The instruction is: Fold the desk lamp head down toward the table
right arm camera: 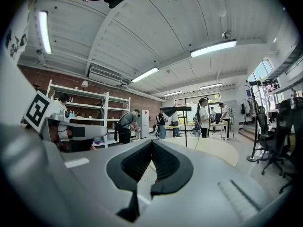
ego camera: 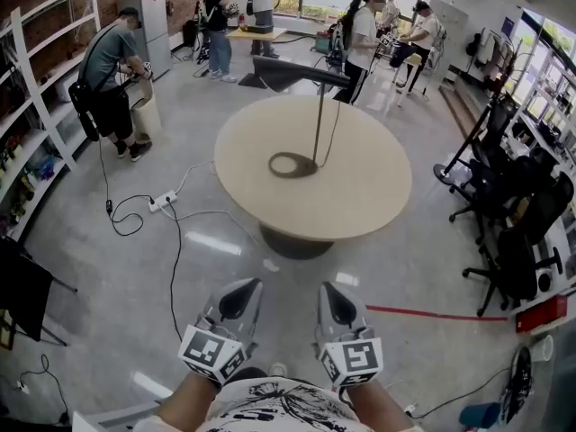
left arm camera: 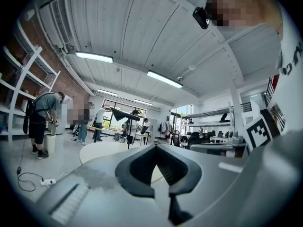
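The black desk lamp stands on a round beige table (ego camera: pixel 360 196). Its ring base (ego camera: pixel 290 164) rests left of the table's middle, a thin pole (ego camera: pixel 319 120) rises from it, and the long flat head (ego camera: pixel 292 72) lies roughly level on top. I see the lamp head small and far off in the left gripper view (left arm camera: pixel 124 115) and in the right gripper view (right arm camera: pixel 176 109). Both grippers are held close to my body, well short of the table. The left gripper (ego camera: pixel 245 286) (left arm camera: pixel 155 145) is shut and empty. The right gripper (ego camera: pixel 330 291) (right arm camera: pixel 151 142) is shut and empty too.
A power strip (ego camera: pixel 163 202) with trailing cables lies on the floor left of the table. Black office chairs (ego camera: pixel 517 232) crowd the right side. A red line (ego camera: pixel 432 314) marks the floor. Shelves (ego camera: pixel 36 106) line the left wall; several people stand at the back.
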Tool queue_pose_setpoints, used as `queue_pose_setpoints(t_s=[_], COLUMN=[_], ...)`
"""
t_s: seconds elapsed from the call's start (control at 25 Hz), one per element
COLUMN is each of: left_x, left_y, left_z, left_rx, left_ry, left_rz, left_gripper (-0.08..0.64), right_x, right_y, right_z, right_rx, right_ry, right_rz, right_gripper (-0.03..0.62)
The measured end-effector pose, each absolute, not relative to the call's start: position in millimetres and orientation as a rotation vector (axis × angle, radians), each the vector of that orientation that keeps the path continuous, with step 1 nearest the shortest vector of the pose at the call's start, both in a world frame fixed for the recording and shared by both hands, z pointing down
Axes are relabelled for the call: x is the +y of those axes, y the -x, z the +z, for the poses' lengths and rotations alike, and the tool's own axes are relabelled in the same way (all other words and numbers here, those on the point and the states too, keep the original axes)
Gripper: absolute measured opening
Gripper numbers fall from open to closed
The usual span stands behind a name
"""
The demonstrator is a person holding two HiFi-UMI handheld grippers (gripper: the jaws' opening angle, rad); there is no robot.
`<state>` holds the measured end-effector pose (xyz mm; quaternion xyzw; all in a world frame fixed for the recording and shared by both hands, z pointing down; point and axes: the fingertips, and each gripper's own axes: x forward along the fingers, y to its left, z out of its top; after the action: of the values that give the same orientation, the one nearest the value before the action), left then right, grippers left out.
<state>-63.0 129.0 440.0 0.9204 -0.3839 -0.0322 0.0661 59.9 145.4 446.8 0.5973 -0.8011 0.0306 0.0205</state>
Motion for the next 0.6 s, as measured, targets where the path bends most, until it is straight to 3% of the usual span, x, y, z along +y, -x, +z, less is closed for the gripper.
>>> queue_pose_setpoints(t_s=[0.6], left_x=[62.5], left_y=[60.6], left_z=[445.0], left_rx=[-1.198], left_ry=[-2.714], left_rz=[-0.101], left_gripper=[0.006], right_x=[68.9], right_y=[-67.8], right_z=[464.0], right_rx=[-2.487], right_ry=[-1.772], right_rz=[0.179], right_gripper=[0.008])
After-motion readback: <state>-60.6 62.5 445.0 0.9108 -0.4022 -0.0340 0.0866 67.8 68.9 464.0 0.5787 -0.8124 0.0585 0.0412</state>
